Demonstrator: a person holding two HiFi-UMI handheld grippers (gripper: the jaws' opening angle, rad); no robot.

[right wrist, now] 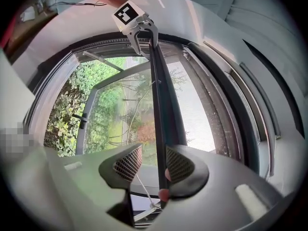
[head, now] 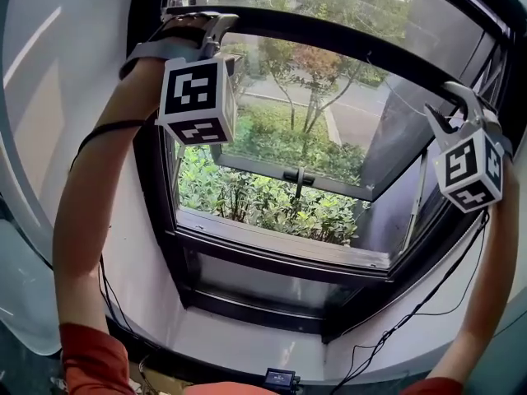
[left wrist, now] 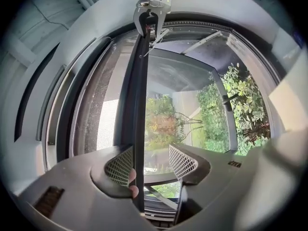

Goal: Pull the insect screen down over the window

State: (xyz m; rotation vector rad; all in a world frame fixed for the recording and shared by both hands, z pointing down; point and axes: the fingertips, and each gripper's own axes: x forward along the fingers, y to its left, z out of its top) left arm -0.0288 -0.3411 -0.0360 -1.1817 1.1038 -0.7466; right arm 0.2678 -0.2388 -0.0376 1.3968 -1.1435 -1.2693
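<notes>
The insect screen's dark pull bar (head: pixel 329 41) runs across the top of the window opening, from my left gripper (head: pixel 206 25) to my right gripper (head: pixel 454 105). In the left gripper view the bar (left wrist: pixel 139 105) passes between the open jaws of the left gripper (left wrist: pixel 151 163), lying against the left pad (left wrist: pixel 120 165). It ends at the right gripper (left wrist: pixel 148 20). In the right gripper view the bar (right wrist: pixel 161 105) lies against the right pad (right wrist: pixel 179 165) of the open right gripper (right wrist: pixel 154 163). The left gripper (right wrist: pixel 142 32) sits at the bar's far end. Grey mesh (right wrist: pixel 207 109) shows beyond the bar.
A glass sash with a black handle (head: pixel 299 177) is swung outward over green shrubs. The dark window sill (head: pixel 280 249) lies below, with white wall on both sides. Black cables (head: pixel 412 311) hang at the lower right, and a small device (head: pixel 280 378) sits at the bottom edge.
</notes>
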